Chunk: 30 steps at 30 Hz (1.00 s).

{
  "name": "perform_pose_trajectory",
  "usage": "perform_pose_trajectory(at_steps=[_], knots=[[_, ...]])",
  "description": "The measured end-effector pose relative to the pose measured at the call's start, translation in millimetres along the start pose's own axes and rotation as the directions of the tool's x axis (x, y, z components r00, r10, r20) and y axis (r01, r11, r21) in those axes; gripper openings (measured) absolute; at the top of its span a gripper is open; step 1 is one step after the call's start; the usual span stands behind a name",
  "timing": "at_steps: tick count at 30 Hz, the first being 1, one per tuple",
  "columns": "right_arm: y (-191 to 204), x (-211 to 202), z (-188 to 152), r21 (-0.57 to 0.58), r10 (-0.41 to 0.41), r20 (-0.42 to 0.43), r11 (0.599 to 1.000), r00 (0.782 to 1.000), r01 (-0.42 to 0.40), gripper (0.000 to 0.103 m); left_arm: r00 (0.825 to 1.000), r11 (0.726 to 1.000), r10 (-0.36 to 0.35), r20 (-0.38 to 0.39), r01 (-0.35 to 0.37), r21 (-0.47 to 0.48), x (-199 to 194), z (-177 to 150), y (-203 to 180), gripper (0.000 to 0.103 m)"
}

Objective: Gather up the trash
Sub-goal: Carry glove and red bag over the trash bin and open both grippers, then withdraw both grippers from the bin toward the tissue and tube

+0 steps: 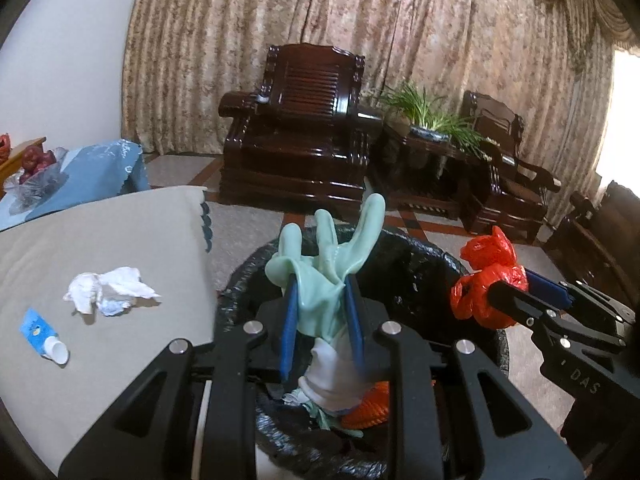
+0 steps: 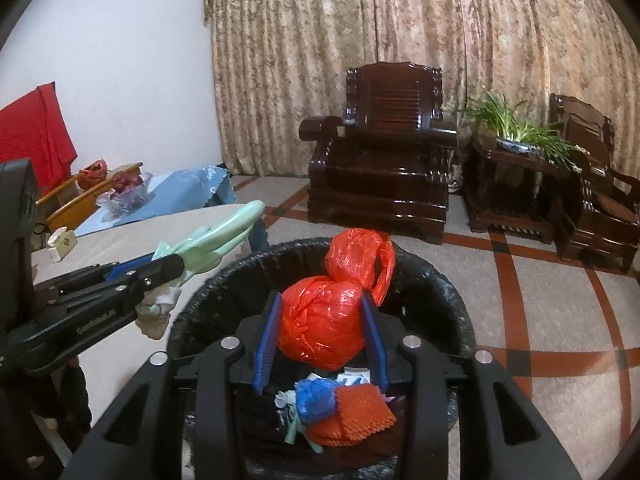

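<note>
My left gripper (image 1: 320, 292) is shut on a pale green rubber glove (image 1: 326, 280), held above the black-lined trash bin (image 1: 404, 256); the glove's fingers point up and its white cuff hangs down. My right gripper (image 2: 322, 308) is shut on a knotted red plastic bag (image 2: 320, 320) over the same trash bin (image 2: 440, 292). From the left wrist view the red bag (image 1: 488, 280) hangs at the bin's right rim. In the right wrist view the glove (image 2: 216, 240) shows at the left. Inside the bin lie an orange net (image 2: 352, 416) and a blue wad (image 2: 316, 398).
A grey-clothed table (image 1: 120, 240) stands left of the bin, with crumpled white tissue (image 1: 108, 290) and a blue tube (image 1: 42, 334) on it. Beyond are a blue-covered table (image 1: 96, 168), dark wooden armchairs (image 1: 300, 128), a plant stand (image 1: 424, 136) and curtains.
</note>
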State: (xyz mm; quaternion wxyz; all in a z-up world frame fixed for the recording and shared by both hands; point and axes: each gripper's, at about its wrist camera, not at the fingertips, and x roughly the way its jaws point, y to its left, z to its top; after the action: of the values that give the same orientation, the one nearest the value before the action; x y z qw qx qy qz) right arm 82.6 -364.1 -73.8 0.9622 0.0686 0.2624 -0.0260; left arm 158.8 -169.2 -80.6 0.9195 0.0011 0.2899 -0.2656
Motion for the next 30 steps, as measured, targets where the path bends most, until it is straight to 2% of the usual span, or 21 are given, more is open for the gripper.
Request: perform_pose_trajectory(at_steps=[11,13,15,17,18,20,22,26,30], knots=[[-21,13,-15,0.018,-0.027,-0.043,0.999,0.999,0.028,0.039,0.998,1.000,-0.019,-0.060,0.020,0.016,38,-10,-15,0.022],[-24,16,-17,0.019,-0.030,-0.051,0.999,0.998,0.031,0.043,0.997,1.000,-0.026,-0.070,0.027,0.014,42,-11,-15,0.023],[-26,18,-18,0.019,-0.040,-0.056,0.999,0.998,0.041,0.045,0.996,0.999,-0.041,-0.079,0.041,0.005,45,-12,-14,0.029],[-28,19,-19,0.021,-0.046,-0.060,0.999,0.997,0.048,0.053,0.996,0.999,-0.050,-0.079,0.050,-0.009,45,-11,-13,0.042],[-28,19,-19,0.021,-0.053,-0.059,0.998,0.997,0.054,0.064,0.996,0.999,-0.052,-0.075,0.051,-0.014,43,-11,-12,0.046],[-30,18,-21,0.028,-0.068,-0.054,0.997,0.996,0.069,0.073,0.997,0.999,-0.045,-0.061,0.044,-0.018,40,-10,-10,0.055],[-31,15,-21,0.032,-0.083,-0.047,0.996,0.995,0.084,0.092,0.998,0.999,-0.040,-0.048,0.039,-0.023,36,-9,-6,0.061],[-29,8,-19,0.053,-0.073,-0.031,0.996,0.997,0.075,0.097,1.000,0.999,-0.002,-0.013,0.001,-0.040,18,-5,8,0.077],[-19,5,-13,0.053,-0.053,-0.019,0.997,0.998,0.054,0.097,0.998,0.997,0.054,0.013,-0.053,-0.062,-4,-3,29,0.084]])
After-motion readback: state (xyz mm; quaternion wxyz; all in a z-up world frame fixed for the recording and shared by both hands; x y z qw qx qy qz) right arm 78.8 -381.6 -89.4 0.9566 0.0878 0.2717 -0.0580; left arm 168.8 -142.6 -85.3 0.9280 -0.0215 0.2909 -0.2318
